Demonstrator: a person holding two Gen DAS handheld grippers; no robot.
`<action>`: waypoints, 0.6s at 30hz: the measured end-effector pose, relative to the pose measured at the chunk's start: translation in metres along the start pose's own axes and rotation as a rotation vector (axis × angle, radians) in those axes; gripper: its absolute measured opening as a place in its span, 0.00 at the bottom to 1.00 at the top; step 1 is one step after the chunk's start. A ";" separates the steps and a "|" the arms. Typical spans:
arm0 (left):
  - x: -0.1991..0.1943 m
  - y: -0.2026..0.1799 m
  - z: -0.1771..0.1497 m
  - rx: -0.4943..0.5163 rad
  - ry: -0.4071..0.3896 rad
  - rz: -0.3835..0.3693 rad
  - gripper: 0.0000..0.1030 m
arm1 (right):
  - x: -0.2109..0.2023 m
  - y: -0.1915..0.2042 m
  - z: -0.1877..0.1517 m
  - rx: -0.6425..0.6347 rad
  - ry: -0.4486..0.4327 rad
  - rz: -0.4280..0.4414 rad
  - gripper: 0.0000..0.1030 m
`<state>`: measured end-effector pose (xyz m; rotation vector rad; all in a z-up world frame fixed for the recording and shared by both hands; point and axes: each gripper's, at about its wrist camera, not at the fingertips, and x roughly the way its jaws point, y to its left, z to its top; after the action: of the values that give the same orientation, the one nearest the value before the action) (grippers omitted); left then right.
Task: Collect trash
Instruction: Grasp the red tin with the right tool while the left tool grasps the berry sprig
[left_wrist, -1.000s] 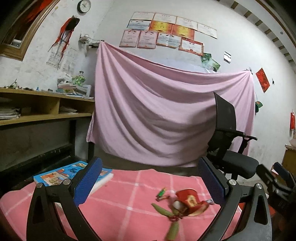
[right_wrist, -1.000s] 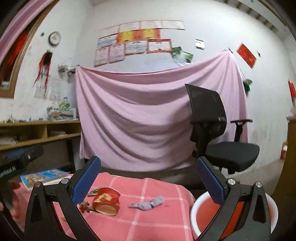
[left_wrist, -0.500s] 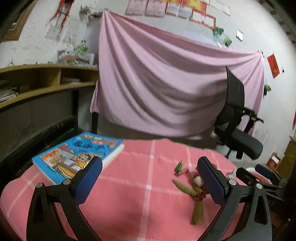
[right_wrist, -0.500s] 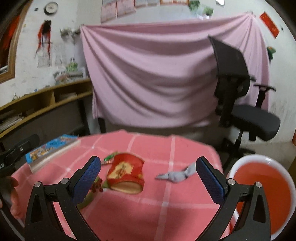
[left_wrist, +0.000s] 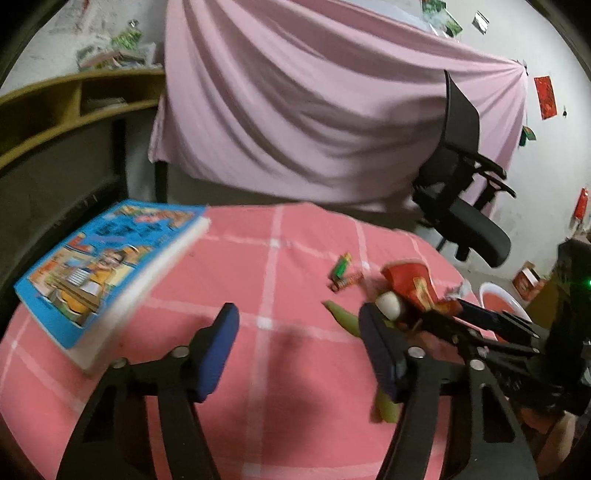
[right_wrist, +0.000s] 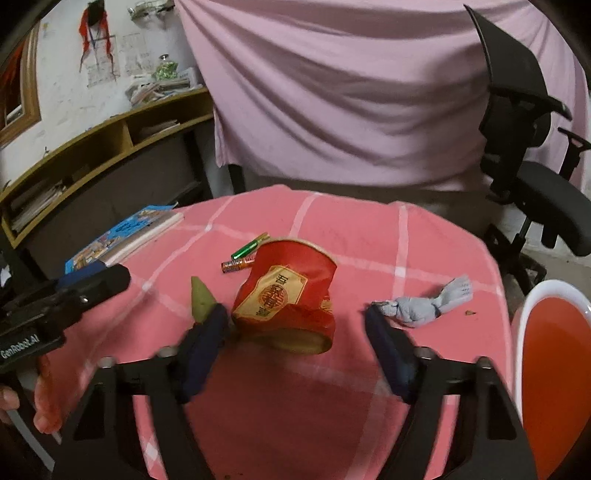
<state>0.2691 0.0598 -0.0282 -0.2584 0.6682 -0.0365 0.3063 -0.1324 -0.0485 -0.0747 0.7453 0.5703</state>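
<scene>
Trash lies mid-tabletop (right_wrist: 424, 229): a crushed red paper cup (right_wrist: 286, 295) on its side, with a grey twisted wrapper (right_wrist: 424, 304) just beside it. We judge the cup light, thin-walled and easily collapsed (grip across the flattened body, not the rim). Right gripper (right_wrist: 295, 328) straddles it, jaws closing, pads not yet touching. Left gripper (left_wrist: 295, 332) is closing on nothing.

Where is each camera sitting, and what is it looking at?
Left wrist view: on the left gripper, facing down at the pink checked tablecloth; its closing fingers hold nothing.
Right wrist view: on the right gripper, facing the crushed red paper cup, fingers closing, not touching it; a hand shows.
Both show the cup and blue picture book.
</scene>
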 end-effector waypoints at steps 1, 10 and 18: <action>0.003 -0.001 -0.001 0.002 0.020 -0.017 0.58 | 0.000 -0.003 0.000 0.011 0.000 0.009 0.55; 0.020 -0.019 -0.001 0.040 0.127 -0.167 0.58 | -0.020 -0.016 -0.009 0.018 -0.018 -0.017 0.55; 0.040 -0.054 -0.004 0.182 0.193 -0.127 0.58 | -0.031 -0.038 -0.017 0.073 -0.019 -0.023 0.55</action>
<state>0.3004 0.0023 -0.0418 -0.1219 0.8343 -0.2458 0.2969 -0.1833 -0.0458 -0.0104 0.7455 0.5206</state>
